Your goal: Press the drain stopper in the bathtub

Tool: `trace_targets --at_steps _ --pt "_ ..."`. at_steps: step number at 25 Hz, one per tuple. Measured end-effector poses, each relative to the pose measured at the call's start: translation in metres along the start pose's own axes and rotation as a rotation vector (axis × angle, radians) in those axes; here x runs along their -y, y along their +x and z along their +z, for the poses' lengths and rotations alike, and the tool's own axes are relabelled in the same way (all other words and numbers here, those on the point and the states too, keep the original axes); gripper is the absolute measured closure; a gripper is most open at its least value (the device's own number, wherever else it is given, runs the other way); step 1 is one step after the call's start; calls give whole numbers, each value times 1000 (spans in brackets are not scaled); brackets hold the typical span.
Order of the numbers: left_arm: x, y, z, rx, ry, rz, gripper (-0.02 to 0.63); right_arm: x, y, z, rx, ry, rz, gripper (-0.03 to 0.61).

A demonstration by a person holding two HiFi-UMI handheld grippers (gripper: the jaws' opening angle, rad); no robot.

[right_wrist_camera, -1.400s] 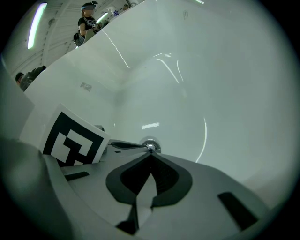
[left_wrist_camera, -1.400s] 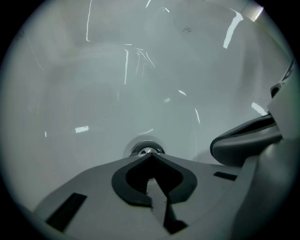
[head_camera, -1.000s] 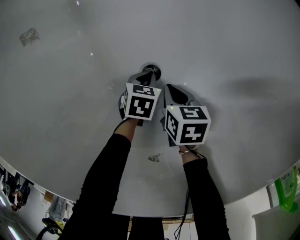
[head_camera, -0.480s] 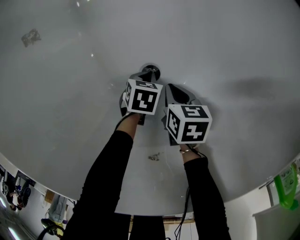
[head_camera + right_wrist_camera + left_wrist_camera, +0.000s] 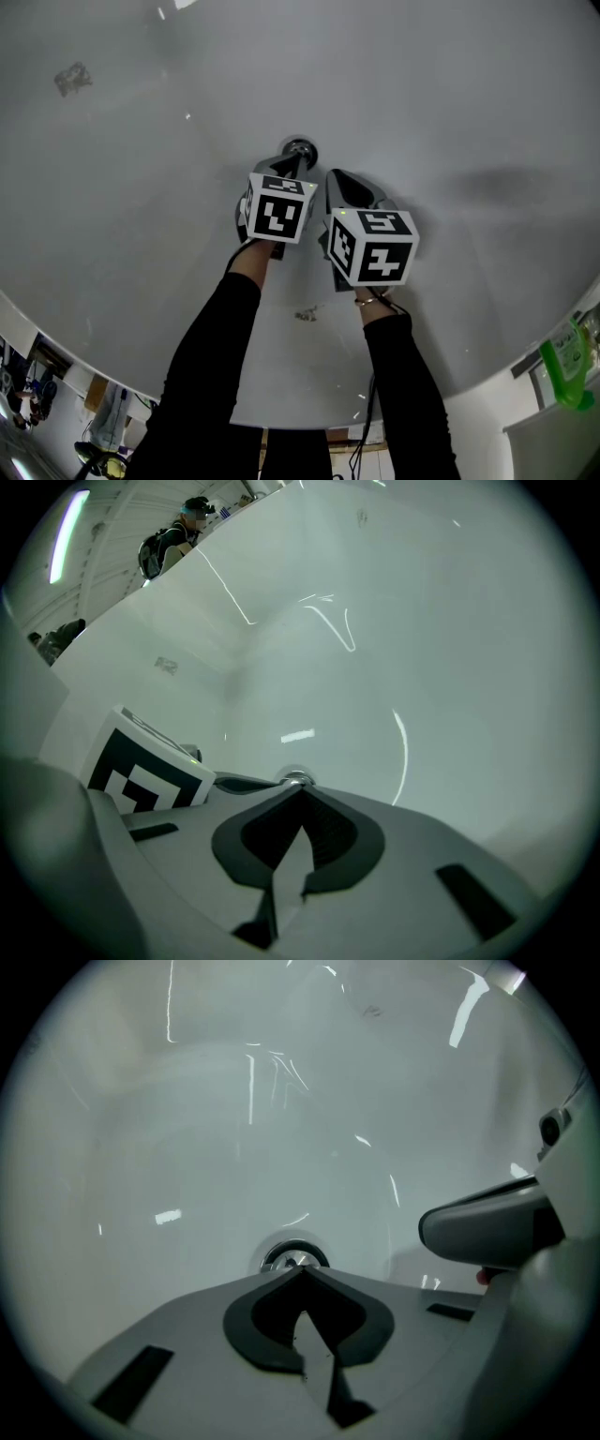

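The chrome drain stopper (image 5: 298, 148) sits in the white bathtub floor (image 5: 450, 103). My left gripper (image 5: 296, 163) points at it, its shut tip over the stopper's near edge; I cannot tell whether they touch. In the left gripper view the stopper (image 5: 293, 1258) shows just beyond the closed tip (image 5: 302, 1270). My right gripper (image 5: 335, 176) is shut and empty, just right of the left one and slightly short of the drain. From the right gripper view the stopper (image 5: 295, 779) peeks over the closed tip (image 5: 300, 792), with the left gripper's marker cube (image 5: 145, 766) beside it.
The tub's curved walls rise all round. A small dark smudge (image 5: 307, 316) lies on the tub floor near my arms, another mark (image 5: 72, 79) at far left. A green bottle (image 5: 565, 373) stands outside the rim at lower right. A person (image 5: 178, 536) stands beyond the tub.
Hardly anything differs. The left gripper shifted slightly up and back; both tips stay by the drain stopper and both remain shut.
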State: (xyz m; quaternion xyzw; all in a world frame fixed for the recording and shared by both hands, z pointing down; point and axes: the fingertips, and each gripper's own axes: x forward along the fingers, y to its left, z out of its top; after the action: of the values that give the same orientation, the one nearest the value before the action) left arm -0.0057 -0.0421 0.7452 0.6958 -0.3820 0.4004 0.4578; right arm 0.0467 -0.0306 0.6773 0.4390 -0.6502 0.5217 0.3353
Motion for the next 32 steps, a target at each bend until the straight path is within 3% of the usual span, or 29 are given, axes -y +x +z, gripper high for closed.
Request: trace_targets --at_steps 32 --pt "16 -152 51 148 -33 -26 609 -38 -71 23 20 -59 2 577"
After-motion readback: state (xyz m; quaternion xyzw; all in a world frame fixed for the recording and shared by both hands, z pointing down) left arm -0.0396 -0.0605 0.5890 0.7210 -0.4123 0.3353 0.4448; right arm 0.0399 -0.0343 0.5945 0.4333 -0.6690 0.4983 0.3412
